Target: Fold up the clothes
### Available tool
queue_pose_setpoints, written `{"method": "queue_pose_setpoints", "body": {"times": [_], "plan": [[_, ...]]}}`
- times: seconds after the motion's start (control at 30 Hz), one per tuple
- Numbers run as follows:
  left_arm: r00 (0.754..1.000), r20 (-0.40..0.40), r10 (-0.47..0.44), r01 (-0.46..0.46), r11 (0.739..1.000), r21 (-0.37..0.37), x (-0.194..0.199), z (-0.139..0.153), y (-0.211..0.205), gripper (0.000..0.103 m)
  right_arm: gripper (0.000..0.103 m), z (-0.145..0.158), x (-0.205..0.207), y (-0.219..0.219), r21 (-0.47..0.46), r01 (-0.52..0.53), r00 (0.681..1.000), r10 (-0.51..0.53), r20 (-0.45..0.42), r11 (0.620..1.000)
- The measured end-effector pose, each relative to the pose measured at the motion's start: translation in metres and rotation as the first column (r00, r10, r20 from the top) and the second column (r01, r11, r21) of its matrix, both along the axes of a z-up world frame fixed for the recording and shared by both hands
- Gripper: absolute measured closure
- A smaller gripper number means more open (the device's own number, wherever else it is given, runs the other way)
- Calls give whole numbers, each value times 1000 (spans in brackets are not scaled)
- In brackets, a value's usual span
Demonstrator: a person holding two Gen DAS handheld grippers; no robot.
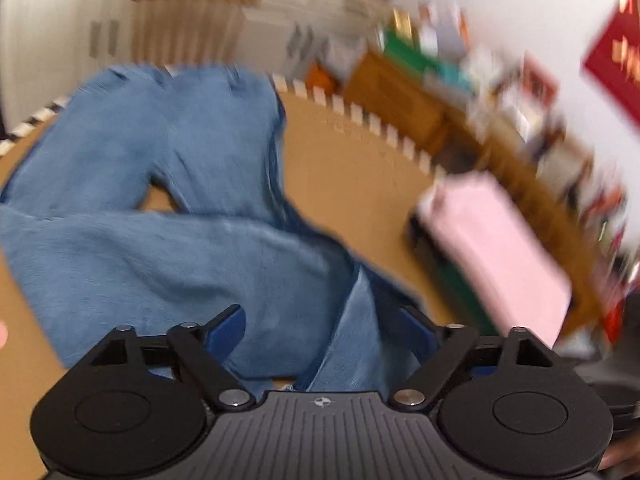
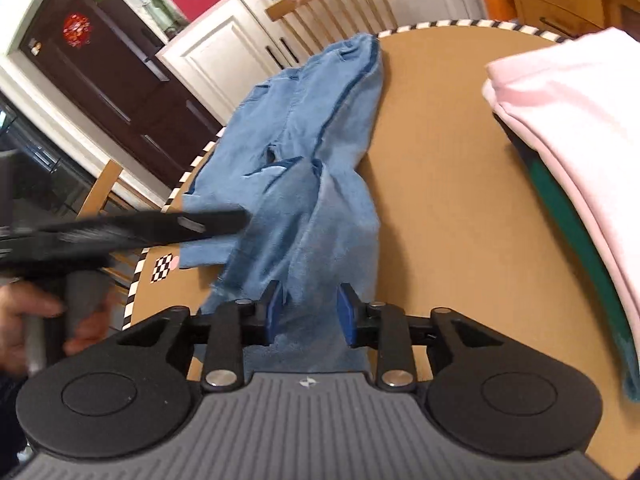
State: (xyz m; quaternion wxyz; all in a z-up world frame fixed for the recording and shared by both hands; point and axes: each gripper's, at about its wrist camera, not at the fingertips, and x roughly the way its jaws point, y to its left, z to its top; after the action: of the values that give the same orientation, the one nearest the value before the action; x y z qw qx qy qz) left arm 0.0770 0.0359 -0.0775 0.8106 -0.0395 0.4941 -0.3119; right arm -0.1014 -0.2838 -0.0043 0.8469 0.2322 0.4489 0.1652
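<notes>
Blue jeans (image 1: 160, 208) lie crumpled on the brown round table (image 1: 352, 168), waist at the far edge. In the blurred left wrist view my left gripper (image 1: 320, 332) hovers over a jeans leg, jaws wide apart with cloth between them. In the right wrist view the jeans (image 2: 304, 152) stretch away from my right gripper (image 2: 310, 312), whose blue pads (image 2: 347, 314) stand apart on either side of the leg end without pinching it. The left gripper (image 2: 216, 222) appears there as a blurred black bar over the jeans' left side.
A stack of folded clothes, pink (image 2: 576, 128) over green (image 2: 568, 216), sits on the table's right side; it also shows in the left wrist view (image 1: 496, 252). Wooden chairs (image 2: 328, 4) stand behind the table. White cabinets and a dark door lie beyond.
</notes>
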Motion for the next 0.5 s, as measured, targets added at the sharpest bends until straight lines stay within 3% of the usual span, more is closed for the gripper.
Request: {"method": "queue_pose_setpoints", "body": {"times": [0.03,0.07,0.13,0.2,0.27,0.33,0.43,0.5], "plan": [[999,-42,-10,10,1000,6,0,-8,0,83,83,-3,-2,-1,21,1,1000,-1,1,1000],[996,-91,-2,2,1000,-4,-2,-16,4,100,87,-5,-2,-1,37,3,1000,-3,3,999],[988,-151,14,-18,999,-28,-6,-26,11,100,94,-10,0,-2,58,11,1000,-12,8,998],[990,-126,63,-78,990,-121,-15,-7,31,100,97,1,1,-10,107,15,999,-18,29,994],[981,-126,150,-179,947,-266,-29,27,77,100,98,23,-3,-33,132,18,997,-28,73,991],[960,-126,249,-278,897,-344,-51,58,135,100,98,41,-9,-61,105,37,994,-47,103,994],[888,-213,408,-458,823,-336,-90,71,228,100,98,38,-19,-106,-115,122,991,-115,71,986],[805,-300,512,-583,778,-235,-122,46,276,99,95,26,-28,-113,-335,150,989,-136,65,930]]}}
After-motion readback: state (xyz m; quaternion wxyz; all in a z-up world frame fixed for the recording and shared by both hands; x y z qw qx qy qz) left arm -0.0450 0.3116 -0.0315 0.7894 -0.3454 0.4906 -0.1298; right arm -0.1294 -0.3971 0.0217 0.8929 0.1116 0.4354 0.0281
